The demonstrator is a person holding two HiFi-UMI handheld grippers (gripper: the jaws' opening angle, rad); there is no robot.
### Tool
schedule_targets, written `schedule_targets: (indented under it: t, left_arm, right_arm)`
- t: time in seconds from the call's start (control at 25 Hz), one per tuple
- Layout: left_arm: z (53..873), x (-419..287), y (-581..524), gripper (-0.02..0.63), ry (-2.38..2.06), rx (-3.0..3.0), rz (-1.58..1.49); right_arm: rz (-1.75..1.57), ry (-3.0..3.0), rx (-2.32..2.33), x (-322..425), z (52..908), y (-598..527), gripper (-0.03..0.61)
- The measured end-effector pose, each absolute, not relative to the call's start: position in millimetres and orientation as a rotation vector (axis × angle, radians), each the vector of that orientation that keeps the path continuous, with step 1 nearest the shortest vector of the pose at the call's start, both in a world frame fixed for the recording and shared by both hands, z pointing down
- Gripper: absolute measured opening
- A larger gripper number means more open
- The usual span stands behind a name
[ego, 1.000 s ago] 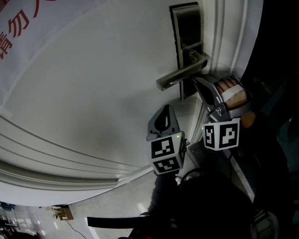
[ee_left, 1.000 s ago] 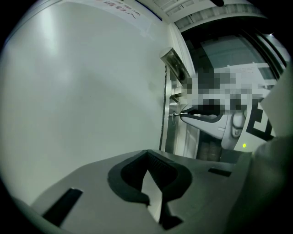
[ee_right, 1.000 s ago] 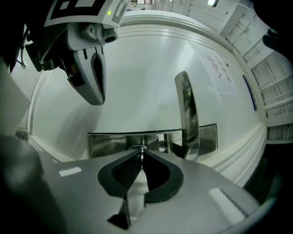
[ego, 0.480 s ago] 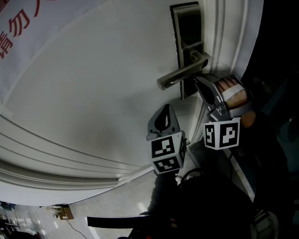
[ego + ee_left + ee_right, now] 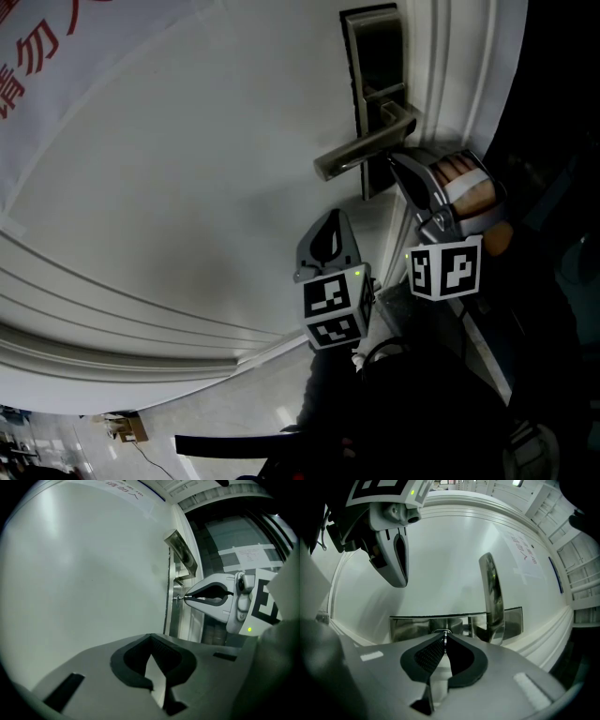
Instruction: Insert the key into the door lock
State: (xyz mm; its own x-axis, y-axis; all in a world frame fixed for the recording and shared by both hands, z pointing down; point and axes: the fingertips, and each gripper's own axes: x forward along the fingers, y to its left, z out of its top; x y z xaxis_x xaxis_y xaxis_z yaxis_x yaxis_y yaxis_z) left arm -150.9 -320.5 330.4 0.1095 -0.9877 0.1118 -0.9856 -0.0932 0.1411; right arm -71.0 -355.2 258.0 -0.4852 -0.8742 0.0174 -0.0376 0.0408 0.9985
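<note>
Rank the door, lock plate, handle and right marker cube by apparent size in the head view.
1. Door
2. Lock plate
3. Right marker cube, though it sits nearer the camera
4. Handle, longer than the cube but much thinner

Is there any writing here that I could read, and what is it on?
"勿": a red Chinese character that looks like this, on the white sheet on the door; its neighbours are cut off by the picture's edge.
Paper on the glass: printed lines, too small to read.
Left marker cube and right marker cube: black-and-white squares only, no words.
</note>
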Motion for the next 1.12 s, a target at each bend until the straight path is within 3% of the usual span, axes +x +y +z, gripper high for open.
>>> schedule_targets:
  t: [1.12]
  left_arm:
    - [330.5,-147.0,-320.3,0.002,-1.958,2.214,-0.034]
  right_arm:
    - [-1.533,-1.603,0.917,-71.7,257.9,-355.1,0.013]
